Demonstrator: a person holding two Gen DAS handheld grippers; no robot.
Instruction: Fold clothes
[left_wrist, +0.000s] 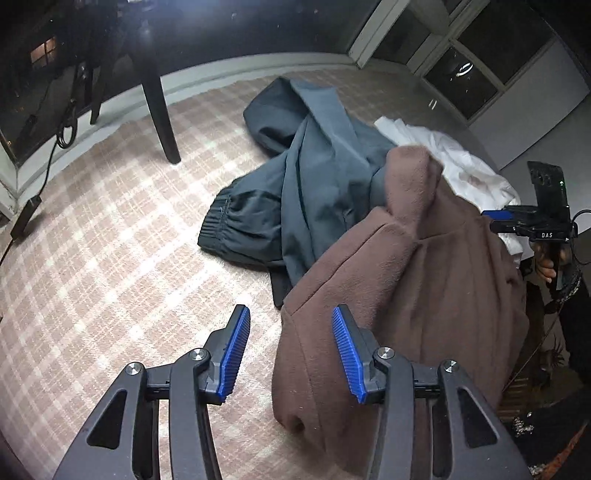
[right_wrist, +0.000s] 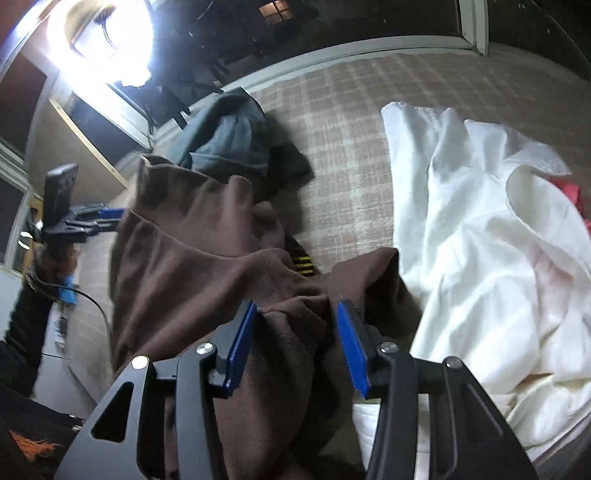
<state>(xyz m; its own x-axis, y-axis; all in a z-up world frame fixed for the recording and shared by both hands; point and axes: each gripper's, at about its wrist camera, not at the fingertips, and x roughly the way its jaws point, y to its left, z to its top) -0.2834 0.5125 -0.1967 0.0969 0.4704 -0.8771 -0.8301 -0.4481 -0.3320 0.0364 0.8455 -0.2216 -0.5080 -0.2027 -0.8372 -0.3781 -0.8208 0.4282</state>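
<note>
A brown fleece garment (left_wrist: 406, 277) lies heaped on the plaid rug (left_wrist: 110, 240), with one fold standing up in a peak. My left gripper (left_wrist: 290, 310) is open, and the garment's left edge lies between its blue pads. In the right wrist view my right gripper (right_wrist: 295, 306) is open too, with bunched brown fleece (right_wrist: 207, 258) between its fingers. Each gripper shows in the other's view: the right gripper (left_wrist: 495, 218) at the garment's far side, the left gripper (right_wrist: 107, 216) at its left edge. Grey-blue trousers (left_wrist: 306, 177) lie crumpled behind. A white garment (right_wrist: 480, 240) lies to the right.
A dark chair leg (left_wrist: 159, 110) stands on the rug at the back left. A cable and power adapter (left_wrist: 26, 218) lie at the rug's left edge. A black piece with yellow stripes (right_wrist: 303, 262) peeks from under the brown fleece. A bright lamp (right_wrist: 107, 37) glares.
</note>
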